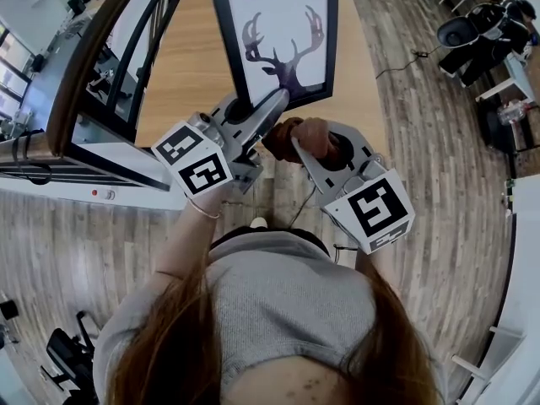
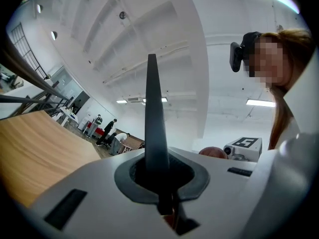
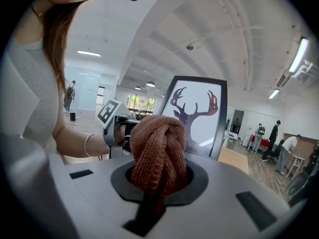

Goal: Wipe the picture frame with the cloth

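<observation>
Picture frame (image 1: 283,40) with the deer print stood upright on the wooden table (image 1: 186,57), tilted back a bit. Right gripper (image 1: 297,148) was clamped on a bunched brown cloth (image 3: 158,151), just short of the frame's lower edge. Left gripper (image 2: 151,66) had its jaws pressed together with nothing between them, tip by the frame's bottom edge; contact unclear.

Bright, even indoor light; heavy fisheye bend.
Glare from ceiling strip lights (image 3: 300,54); shadows soft; corners go black; base of left gripper (image 2: 152,73) blurs near the lens.
</observation>
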Action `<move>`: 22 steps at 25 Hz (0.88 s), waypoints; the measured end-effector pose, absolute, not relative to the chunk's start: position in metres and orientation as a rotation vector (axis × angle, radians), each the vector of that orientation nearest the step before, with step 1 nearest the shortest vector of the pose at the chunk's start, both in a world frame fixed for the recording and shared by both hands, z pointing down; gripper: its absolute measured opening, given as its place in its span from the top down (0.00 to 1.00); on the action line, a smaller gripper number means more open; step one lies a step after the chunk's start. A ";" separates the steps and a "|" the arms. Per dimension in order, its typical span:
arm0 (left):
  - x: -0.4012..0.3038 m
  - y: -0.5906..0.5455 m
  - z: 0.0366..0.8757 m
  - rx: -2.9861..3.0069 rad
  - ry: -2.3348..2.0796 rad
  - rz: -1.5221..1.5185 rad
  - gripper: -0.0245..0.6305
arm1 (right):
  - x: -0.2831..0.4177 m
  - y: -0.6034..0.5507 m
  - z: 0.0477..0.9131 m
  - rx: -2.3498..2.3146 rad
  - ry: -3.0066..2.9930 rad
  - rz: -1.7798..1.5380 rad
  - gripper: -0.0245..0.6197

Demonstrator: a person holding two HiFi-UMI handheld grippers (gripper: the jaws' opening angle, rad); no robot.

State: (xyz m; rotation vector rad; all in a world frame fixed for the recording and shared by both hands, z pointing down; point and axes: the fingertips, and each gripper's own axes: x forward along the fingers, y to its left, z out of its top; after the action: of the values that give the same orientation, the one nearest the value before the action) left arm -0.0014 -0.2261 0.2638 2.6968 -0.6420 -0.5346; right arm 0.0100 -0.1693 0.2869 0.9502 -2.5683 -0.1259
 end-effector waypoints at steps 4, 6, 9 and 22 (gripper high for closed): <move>0.006 -0.223 0.268 2.750 -0.643 -0.473 0.92 | 0.024 -0.172 0.267 0.969 -2.620 -0.098 0.89; 0.012 -0.219 0.275 2.794 -0.634 -0.408 0.92 | 0.031 -0.176 0.252 0.961 -2.617 -0.111 0.89; 0.024 -0.210 0.278 2.840 -0.592 -0.371 0.92 | 0.036 -0.189 0.227 0.955 -2.589 -0.134 0.89; 0.038 -0.193 0.277 2.789 -0.493 -0.504 0.93 | 0.059 -0.222 0.133 1.360 -2.676 -0.275 0.89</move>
State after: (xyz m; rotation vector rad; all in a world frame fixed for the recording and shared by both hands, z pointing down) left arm 0.0382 -0.1930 0.2772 2.7887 -0.4928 -0.5040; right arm 0.0592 -0.2220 0.1334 1.3598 -2.6757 -0.2750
